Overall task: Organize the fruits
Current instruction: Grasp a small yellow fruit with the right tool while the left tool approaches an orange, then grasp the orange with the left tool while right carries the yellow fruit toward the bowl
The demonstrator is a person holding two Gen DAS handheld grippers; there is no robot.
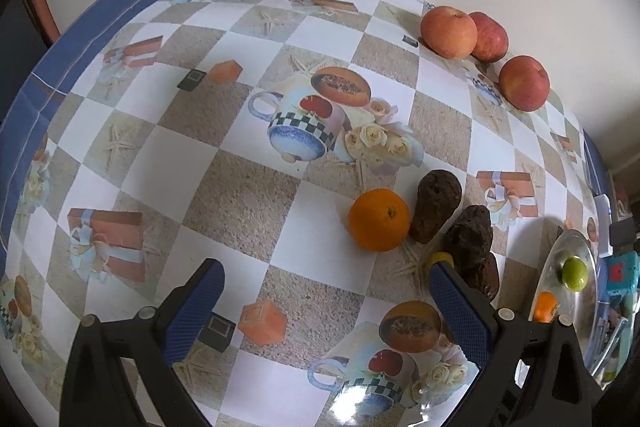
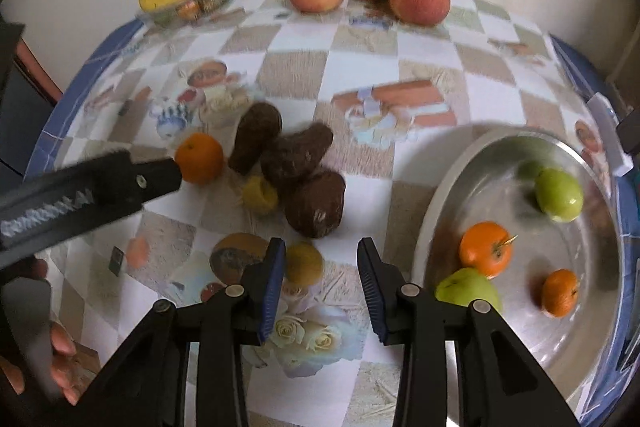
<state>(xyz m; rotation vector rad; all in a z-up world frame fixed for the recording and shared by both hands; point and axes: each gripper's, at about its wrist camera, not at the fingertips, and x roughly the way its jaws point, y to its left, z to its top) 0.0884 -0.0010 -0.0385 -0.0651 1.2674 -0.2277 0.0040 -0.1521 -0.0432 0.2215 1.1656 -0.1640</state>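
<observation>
Checkered picture-print tablecloth (image 1: 248, 187) carries scattered fruit, while the round silver metal tray (image 2: 448, 171) collects small citrus and green ones. Right gripper (image 2: 320, 287) hangs part-open and empty beside it; left gripper (image 1: 324, 303) gapes wide, empty, near the loose orange (image 1: 379, 219).

Oranges (image 2: 485, 249) in bowl (image 2: 440, 187) (right side)
</observation>
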